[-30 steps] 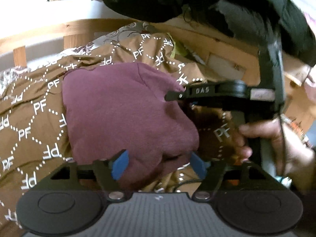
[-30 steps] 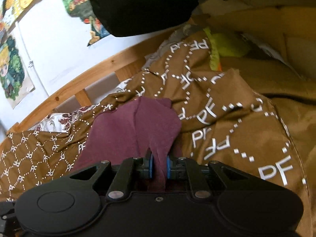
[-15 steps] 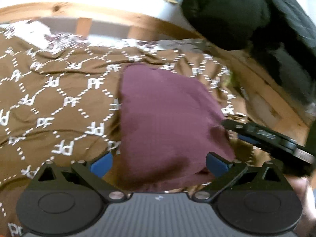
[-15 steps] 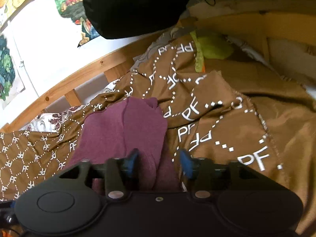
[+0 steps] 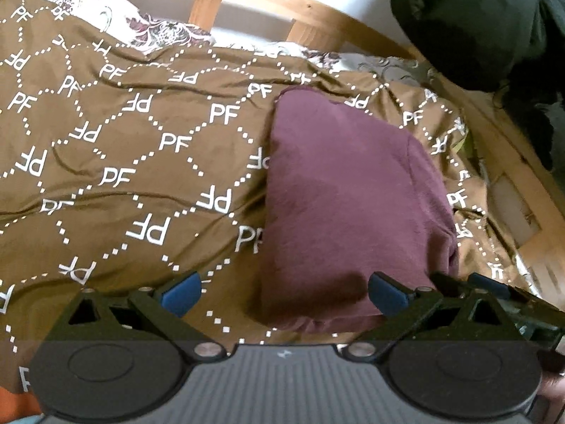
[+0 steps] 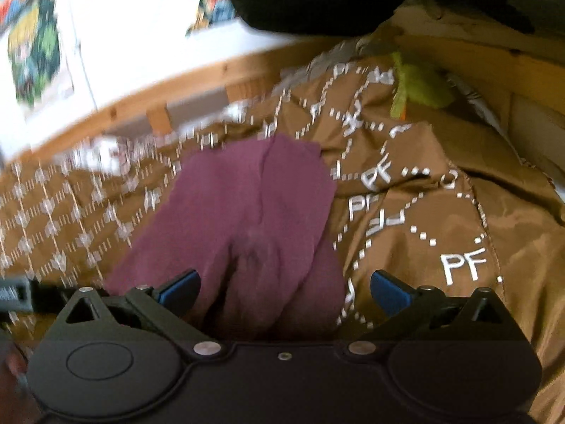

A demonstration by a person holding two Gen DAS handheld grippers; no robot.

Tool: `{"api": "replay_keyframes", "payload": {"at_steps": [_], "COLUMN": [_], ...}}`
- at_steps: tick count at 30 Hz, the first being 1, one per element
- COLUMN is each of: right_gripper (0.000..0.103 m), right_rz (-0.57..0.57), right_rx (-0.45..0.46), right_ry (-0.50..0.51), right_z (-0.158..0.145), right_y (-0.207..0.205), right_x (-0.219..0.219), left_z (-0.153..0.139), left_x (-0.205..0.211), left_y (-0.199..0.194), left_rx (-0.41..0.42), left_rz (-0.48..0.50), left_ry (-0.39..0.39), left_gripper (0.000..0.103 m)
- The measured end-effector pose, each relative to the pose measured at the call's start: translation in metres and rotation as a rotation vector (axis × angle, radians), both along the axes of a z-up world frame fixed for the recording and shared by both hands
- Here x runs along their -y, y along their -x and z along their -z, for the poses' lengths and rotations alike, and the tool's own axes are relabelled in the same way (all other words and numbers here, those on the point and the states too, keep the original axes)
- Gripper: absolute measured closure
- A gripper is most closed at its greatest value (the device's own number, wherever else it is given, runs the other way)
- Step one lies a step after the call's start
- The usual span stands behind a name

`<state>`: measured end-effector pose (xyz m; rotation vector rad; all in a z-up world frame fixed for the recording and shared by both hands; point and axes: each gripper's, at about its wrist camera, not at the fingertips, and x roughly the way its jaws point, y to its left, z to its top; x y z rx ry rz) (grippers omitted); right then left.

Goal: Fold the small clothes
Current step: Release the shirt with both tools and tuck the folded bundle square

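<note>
The maroon garment lies in a compact, roughly rectangular bundle on the brown bedspread printed with white "PF" lettering, its long side running away from the cameras toward the wooden bed rail. In the right wrist view the same maroon garment shows a seam or crease down its middle and a puckered knot of cloth near the close end, so the layers do not sit quite flat there. The left gripper has its jaws spread wide, with the near edge of the bundle lying between the blue pads and nothing clamped. The right gripper is likewise wide, straddling the near end of the cloth without gripping it. The fold looks largely done, with perhaps a smoothing pass or one more fold left. The risk, as I judge it, lies in the soft, rumpled bedding: a jaw closing low could pinch bedspread along with the garment and drag the bundle open, and the loose top layer could slide off if one side is lifted alone. The puckered spot may also spring the fold apart. A lime-green cloth sits well apart near the far rail, and a dark bulky mass hangs overhead.
</note>
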<state>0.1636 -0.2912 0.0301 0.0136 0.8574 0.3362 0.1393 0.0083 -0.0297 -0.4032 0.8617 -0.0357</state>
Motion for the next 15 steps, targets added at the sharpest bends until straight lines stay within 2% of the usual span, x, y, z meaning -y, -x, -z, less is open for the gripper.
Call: {"api": "replay_keyframes", "payload": {"at_steps": [3,7,10,15], "right_gripper": [0.001,0.001,0.001,0.001], "right_rz": [-0.037,-0.044,-0.026,0.060], "right_rx": [-0.018,-0.025,0.003,0.133], "right_ry": [0.090,0.086,0.037,-0.110], "right_z": [0.011,0.013,0.006,-0.013], "right_y": [0.001,0.000,0.001,0.000], "right_x": [-0.007,-0.005,0.002,0.018], "left_z": [0.006,0.016,0.021,0.030], "left_x": [-0.002,-0.005,-0.003,0.001], "left_y": [-0.003,-0.006,-0.008,-0.011], "left_rx": [-0.033,-0.065,-0.065,-0.079], "left_rz": [-0.015,-0.020,-0.020,-0.022], "left_ry": [-0.010,0.012,-0.012,-0.016], "left_gripper": [0.001,0.001,0.000,0.000]}}
